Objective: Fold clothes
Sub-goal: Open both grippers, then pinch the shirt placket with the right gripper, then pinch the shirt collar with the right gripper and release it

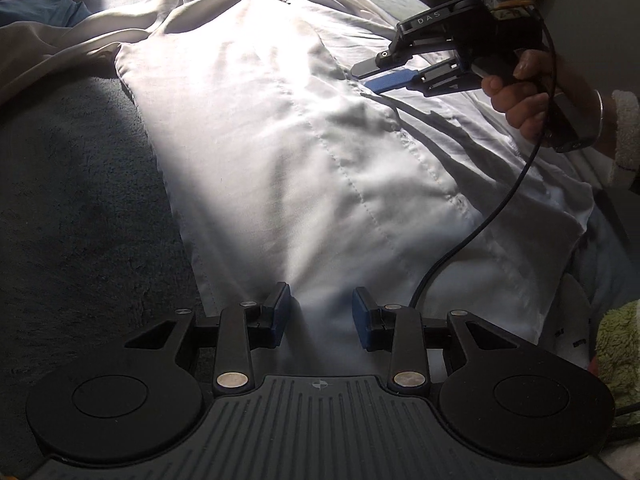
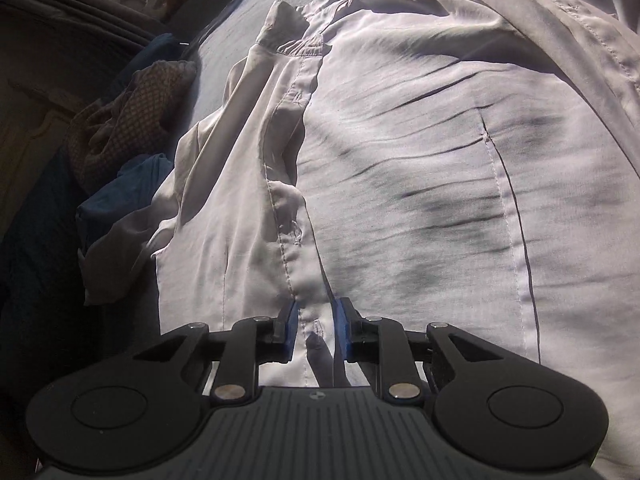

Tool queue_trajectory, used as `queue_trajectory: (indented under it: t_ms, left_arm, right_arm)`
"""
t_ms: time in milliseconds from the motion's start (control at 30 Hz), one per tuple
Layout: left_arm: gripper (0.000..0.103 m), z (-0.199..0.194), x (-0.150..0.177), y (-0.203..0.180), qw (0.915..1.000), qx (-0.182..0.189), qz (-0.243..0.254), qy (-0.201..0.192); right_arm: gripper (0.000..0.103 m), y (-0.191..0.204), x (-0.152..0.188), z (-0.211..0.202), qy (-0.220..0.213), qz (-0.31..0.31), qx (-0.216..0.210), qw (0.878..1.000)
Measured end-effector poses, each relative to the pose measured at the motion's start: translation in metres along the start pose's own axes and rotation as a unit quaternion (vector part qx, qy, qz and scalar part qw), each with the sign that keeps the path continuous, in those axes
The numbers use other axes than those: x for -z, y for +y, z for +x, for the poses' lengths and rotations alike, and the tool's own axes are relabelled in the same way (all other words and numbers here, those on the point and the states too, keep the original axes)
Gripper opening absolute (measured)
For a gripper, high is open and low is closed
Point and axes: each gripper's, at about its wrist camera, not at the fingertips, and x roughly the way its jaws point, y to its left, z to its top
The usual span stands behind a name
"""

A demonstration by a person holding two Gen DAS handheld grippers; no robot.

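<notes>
One white shirt (image 1: 280, 140), two tongs (image 1: 322, 318)

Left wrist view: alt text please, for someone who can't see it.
A white shirt lies spread on a grey bed, part sunlit. The open left gripper hovers over its near end; the right gripper, held in a hand, reaches the shirt's far right side.

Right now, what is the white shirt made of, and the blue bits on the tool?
The white shirt looks like thin woven cloth, perhaps cotton: it creases finely and shows stitched seams. The blue pads on the left tool look like matte rubber or foam, though that is uncertain; the arms behind them look like hard black plastic.
</notes>
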Motion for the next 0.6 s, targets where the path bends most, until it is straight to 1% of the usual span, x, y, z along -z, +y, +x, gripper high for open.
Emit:
queue_trajectory:
  t_ms: [33,67,100,133,167,267,300,367,433,500,600]
  left_arm:
    - [0.034,0.000,0.000,0.001,1.0000,0.003,-0.001,0.000]
    - [0.034,0.000,0.000,0.003,1.0000,0.007,-0.004,-0.001]
    - [0.034,0.000,0.001,0.004,0.9999,0.011,-0.007,-0.001]
    - [0.034,0.000,0.000,0.006,0.9998,0.014,-0.011,-0.001]
    - [0.034,0.000,0.000,0.008,0.9997,0.018,-0.017,0.000]
    - [0.034,0.001,0.000,0.011,0.9995,0.027,-0.016,0.000]
    - [0.034,0.001,0.000,0.012,0.9994,0.029,-0.016,0.000]
    - [0.034,0.001,0.000,0.014,0.9993,0.035,-0.016,0.000]
    - [0.034,0.001,0.001,0.016,0.9991,0.040,-0.015,0.000]
    - [0.034,0.001,0.001,0.018,0.9988,0.046,-0.015,0.001]
    - [0.034,0.003,0.001,0.020,0.9983,0.054,-0.022,0.000]
  right_arm:
    - [0.001,0.005,0.002,0.001,0.001,-0.020,0.004,1.000]
    - [0.001,0.010,0.004,-0.001,-0.006,-0.044,0.012,0.999]
    - [0.000,0.019,0.008,-0.006,-0.018,-0.082,0.025,0.996]
    - [0.000,0.024,0.011,-0.007,-0.024,-0.105,0.043,0.993]
    - [0.000,0.030,0.014,-0.007,-0.028,-0.129,0.073,0.989]
    - [0.003,0.037,0.016,-0.003,-0.023,-0.169,0.109,0.979]
    - [0.003,0.037,0.012,-0.004,-0.021,-0.162,0.103,0.981]
    - [0.009,0.038,0.001,-0.012,-0.026,-0.149,0.078,0.985]
    - [0.027,0.039,-0.012,-0.022,-0.050,-0.142,0.063,0.987]
    - [0.030,0.037,-0.033,-0.028,-0.071,-0.115,0.035,0.990]
    - [0.030,0.024,-0.066,-0.016,-0.076,-0.049,0.000,0.996]
